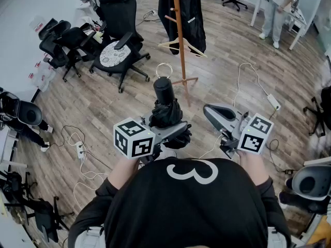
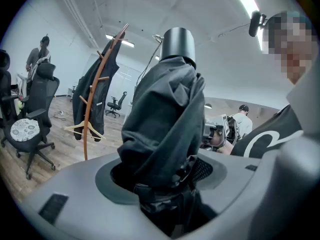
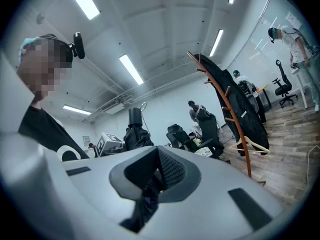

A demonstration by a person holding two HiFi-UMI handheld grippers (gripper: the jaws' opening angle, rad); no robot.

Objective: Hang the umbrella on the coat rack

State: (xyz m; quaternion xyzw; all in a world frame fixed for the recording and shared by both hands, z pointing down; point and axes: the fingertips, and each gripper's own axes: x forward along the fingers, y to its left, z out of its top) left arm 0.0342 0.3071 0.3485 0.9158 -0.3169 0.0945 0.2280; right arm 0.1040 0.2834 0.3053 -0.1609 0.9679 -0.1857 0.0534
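A folded black umbrella stands upright with its cylindrical handle and wrist loop on top, and my left gripper is shut on its bunched fabric. The left gripper view shows the umbrella filling the space between the jaws of that gripper. Across the floor ahead of it stands the wooden coat rack, with a black coat and an empty wooden hanger on it. To the umbrella's right, my right gripper is shut and holds nothing. The right gripper view has that gripper low, with the umbrella at middle left and the rack at right.
Several black office chairs crowd the left of the rack. Cables and power strips lie on the wooden floor at left, and another strip lies at right. A person stands at a white table at the far right.
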